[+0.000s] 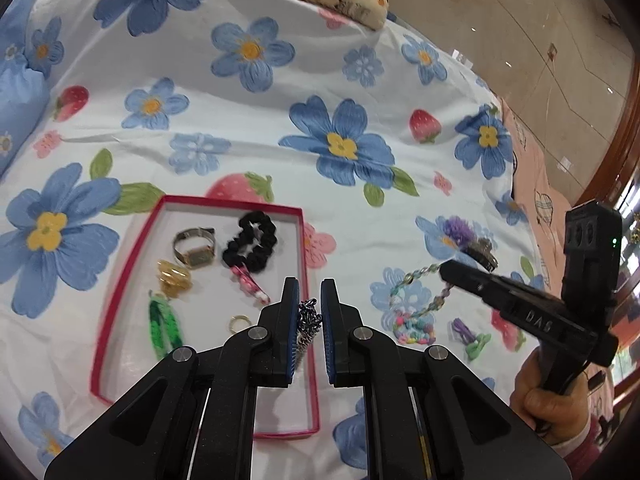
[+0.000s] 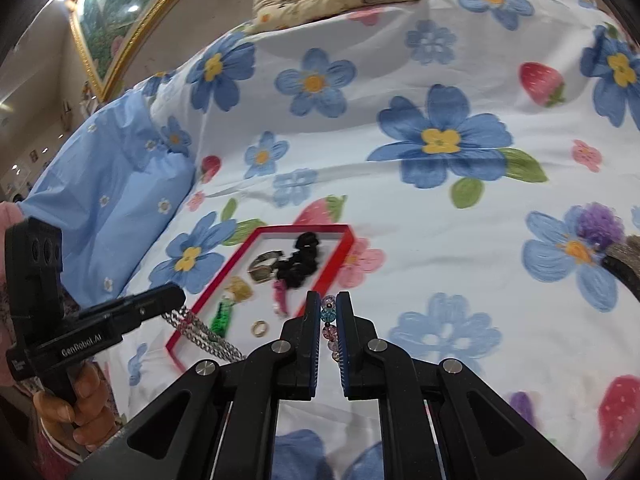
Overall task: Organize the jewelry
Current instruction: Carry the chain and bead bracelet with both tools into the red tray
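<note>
While your left tongs (image 1: pixel 310 312) pinch a silver chain (image 1: pixel 307 320) over the near edge of the red box (image 1: pixel 105 312), your right tongs (image 2: pixel 329 316) are pressed onto a beaded bracelet (image 2: pixel 329 309) lifted just off the bed (image 1: pixel 256 128). The box already holds a watch (image 1: pixel 195 247), a black scrunchie (image 1: pixel 251 246), gold and green pieces and a small ring (image 1: pixel 239 323). I judge you past halfway: left on the bed are a purple clip (image 1: pixel 464 232), a pile of pastel beads (image 1: pixel 414 326) and small clips (image 1: pixel 472 338).

The chain's (image 1: pixel 308 322) lower end is hidden behind the left tongs (image 1: pixel 310 312); the hair clip (image 2: pixel 624 258) is cut off at the frame's edge.
</note>
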Motion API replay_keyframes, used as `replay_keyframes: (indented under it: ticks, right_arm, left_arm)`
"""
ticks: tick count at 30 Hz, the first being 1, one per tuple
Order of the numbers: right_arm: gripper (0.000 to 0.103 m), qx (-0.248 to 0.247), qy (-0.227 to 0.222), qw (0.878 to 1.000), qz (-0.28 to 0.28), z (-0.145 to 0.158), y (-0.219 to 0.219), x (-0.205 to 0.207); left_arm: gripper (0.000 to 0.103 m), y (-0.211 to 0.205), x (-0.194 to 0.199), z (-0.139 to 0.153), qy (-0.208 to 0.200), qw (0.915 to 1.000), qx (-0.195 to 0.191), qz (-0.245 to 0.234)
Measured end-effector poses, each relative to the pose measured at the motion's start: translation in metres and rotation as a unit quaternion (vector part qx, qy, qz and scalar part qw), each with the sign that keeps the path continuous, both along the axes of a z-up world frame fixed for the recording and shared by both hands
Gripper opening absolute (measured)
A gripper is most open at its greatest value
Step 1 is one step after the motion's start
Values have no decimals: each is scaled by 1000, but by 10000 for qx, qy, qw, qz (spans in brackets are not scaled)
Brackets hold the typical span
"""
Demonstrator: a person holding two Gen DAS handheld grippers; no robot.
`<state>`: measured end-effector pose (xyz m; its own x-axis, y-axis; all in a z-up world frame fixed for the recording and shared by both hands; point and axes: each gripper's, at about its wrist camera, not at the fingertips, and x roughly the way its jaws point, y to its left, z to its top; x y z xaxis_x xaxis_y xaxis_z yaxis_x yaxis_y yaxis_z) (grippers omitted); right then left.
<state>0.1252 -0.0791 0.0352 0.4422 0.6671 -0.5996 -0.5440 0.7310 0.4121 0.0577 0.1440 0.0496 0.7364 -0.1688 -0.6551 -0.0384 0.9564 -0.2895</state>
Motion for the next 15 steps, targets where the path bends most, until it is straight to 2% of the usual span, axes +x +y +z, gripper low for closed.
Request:
replay_keyframes:
  ticks: [5,15]
  right_arm:
    - [7,15,-23,9997,245,3,24,-7]
    - [7,33,-62,9972,747,7,73,-24]
  left_arm:
    - [9,16,-6,3,-32,9999,-3,170]
    - [9,50,-14,-11,128,9987,-87,488]
